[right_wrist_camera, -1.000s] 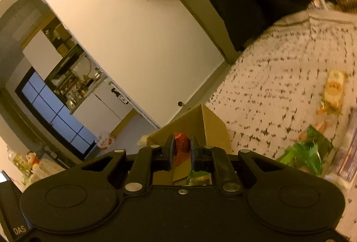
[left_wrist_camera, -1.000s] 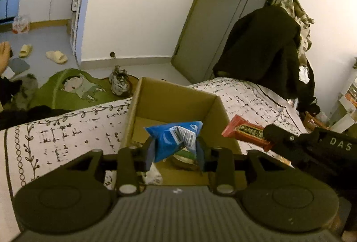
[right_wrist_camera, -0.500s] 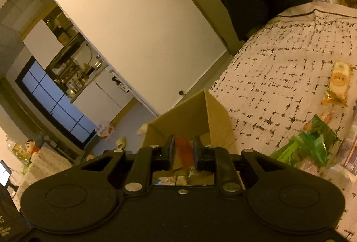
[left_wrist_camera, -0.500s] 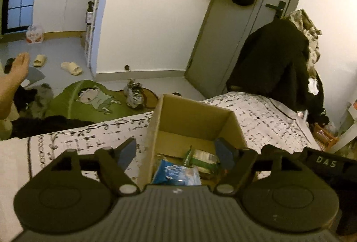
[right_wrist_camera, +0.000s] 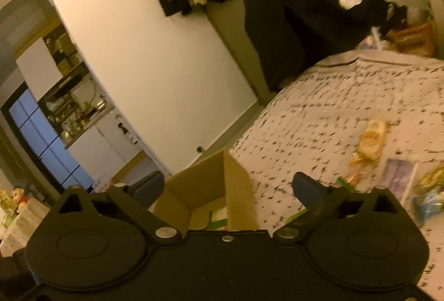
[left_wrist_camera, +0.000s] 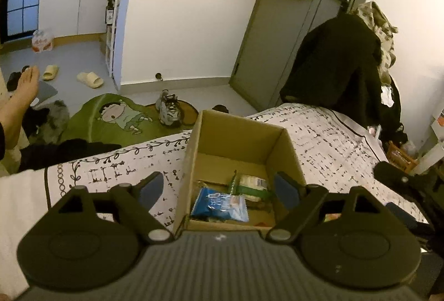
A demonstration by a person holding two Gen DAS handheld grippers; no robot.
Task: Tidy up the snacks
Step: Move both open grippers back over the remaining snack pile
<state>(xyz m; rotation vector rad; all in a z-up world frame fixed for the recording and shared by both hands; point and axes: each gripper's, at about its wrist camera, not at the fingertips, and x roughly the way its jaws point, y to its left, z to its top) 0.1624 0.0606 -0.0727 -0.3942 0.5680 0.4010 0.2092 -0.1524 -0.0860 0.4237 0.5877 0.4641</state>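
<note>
Over the cardboard box (left_wrist_camera: pixel 213 131), left gripper (left_wrist_camera: pixel 219 187) and right gripper (right_wrist_camera: pixel 227 185) are both opening with nothing between the jaws, blue snack bag (left_wrist_camera: pixel 220 205) is inside; next grab looks like the yellow snack (right_wrist_camera: pixel 373 138) on the bedspread (right_wrist_camera: pixel 319 117)

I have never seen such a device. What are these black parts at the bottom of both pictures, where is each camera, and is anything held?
They are two hand-held grippers; a person carries one in each hand. Each picture comes from a camera on one gripper, looking along its fingers. The left gripper is over a cardboard box on a patterned bed cover. A blue snack bag lies inside the box. The right gripper faces the same box; more snacks, such as a yellow packet, lie on the cover. Both jaws are opening, and neither holds anything.
</note>
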